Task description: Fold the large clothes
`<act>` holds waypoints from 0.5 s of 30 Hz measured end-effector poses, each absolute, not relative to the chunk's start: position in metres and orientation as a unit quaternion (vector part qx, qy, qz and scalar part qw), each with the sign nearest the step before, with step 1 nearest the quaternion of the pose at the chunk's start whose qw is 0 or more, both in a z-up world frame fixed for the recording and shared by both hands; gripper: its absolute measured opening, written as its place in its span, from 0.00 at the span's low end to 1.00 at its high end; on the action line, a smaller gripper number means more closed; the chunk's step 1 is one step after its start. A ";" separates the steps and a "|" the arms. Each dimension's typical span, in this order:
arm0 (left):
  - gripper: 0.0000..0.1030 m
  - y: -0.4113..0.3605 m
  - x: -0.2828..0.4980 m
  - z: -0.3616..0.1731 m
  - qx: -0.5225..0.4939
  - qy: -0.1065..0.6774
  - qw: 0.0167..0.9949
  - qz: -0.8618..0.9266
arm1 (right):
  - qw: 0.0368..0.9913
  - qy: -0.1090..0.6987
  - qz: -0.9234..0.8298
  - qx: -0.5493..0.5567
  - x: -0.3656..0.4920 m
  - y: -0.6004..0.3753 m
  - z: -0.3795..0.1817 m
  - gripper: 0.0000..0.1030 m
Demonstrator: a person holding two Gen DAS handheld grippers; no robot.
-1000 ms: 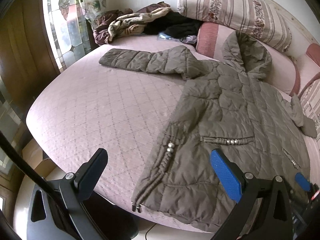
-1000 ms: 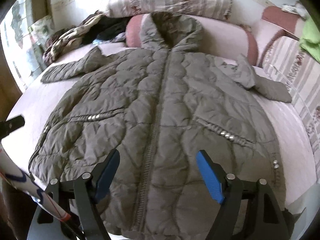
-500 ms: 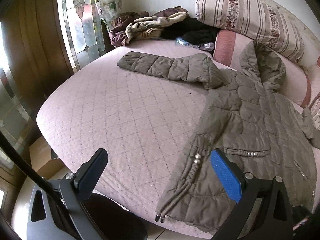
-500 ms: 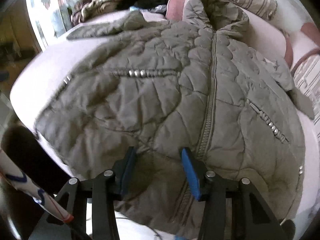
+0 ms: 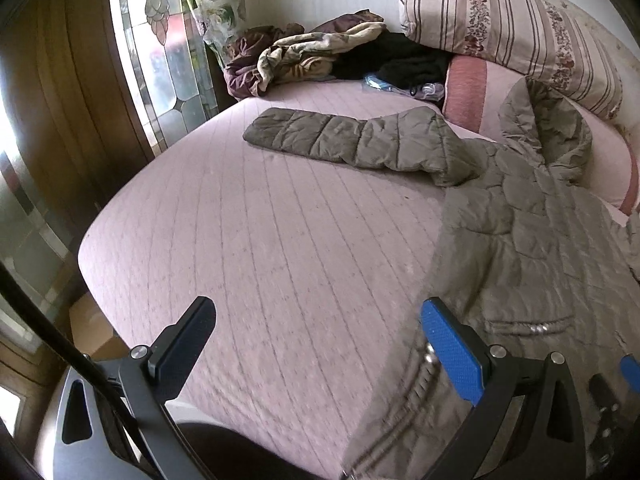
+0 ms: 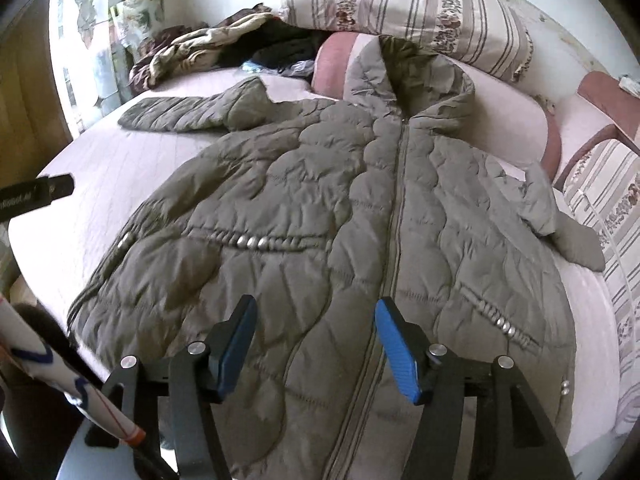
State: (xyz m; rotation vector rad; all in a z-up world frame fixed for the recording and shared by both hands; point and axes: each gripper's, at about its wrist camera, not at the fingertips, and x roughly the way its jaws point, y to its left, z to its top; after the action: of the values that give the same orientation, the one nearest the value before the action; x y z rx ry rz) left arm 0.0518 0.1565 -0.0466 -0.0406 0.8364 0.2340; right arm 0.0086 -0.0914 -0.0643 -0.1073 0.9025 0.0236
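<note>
A large olive quilted hooded jacket [image 6: 320, 208] lies flat, zip up, on the pink bed [image 5: 248, 240]. One sleeve [image 5: 340, 140] stretches out to the left, and it also shows in the right wrist view [image 6: 188, 114]; the other sleeve [image 6: 560, 220] lies to the right. My left gripper [image 5: 320, 344] is open and empty above the bed's front edge, left of the jacket's hem [image 5: 408, 412]. My right gripper [image 6: 316, 344] is open and empty above the lower front of the jacket near the zip.
A heap of other clothes [image 5: 320, 56] lies at the bed's far left corner. Striped pillows [image 5: 512, 28] and pink bolsters [image 6: 500, 120] line the back. A stained-glass window [image 5: 160, 48] and wooden wall stand left. The left gripper's tip [image 6: 36, 194] shows in the right view.
The left gripper has swung left, so more bare bed and less jacket shows. The right gripper has opened wider after narrowing and sits more centred over the zip.
</note>
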 end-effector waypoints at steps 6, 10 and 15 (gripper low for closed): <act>0.99 0.182 0.096 -0.050 -0.020 0.410 0.905 0.114 | 0.903 0.429 -0.012 -0.032 0.028 -0.106 -0.070 0.64; 0.89 0.223 0.150 -0.050 -0.067 0.422 0.900 0.091 | 0.904 0.426 -0.028 -0.020 0.038 -0.120 -0.079 0.64; 0.84 0.280 0.229 -0.059 -0.131 0.427 0.888 0.109 | 0.903 0.427 -0.044 0.004 0.053 -0.142 -0.095 0.64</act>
State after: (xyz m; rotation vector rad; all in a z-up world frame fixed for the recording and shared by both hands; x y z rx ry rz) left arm 0.2290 0.2798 -0.0587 -0.2715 0.8881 0.2258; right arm 0.0526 -0.1415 -0.0951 0.0087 0.8819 -0.0907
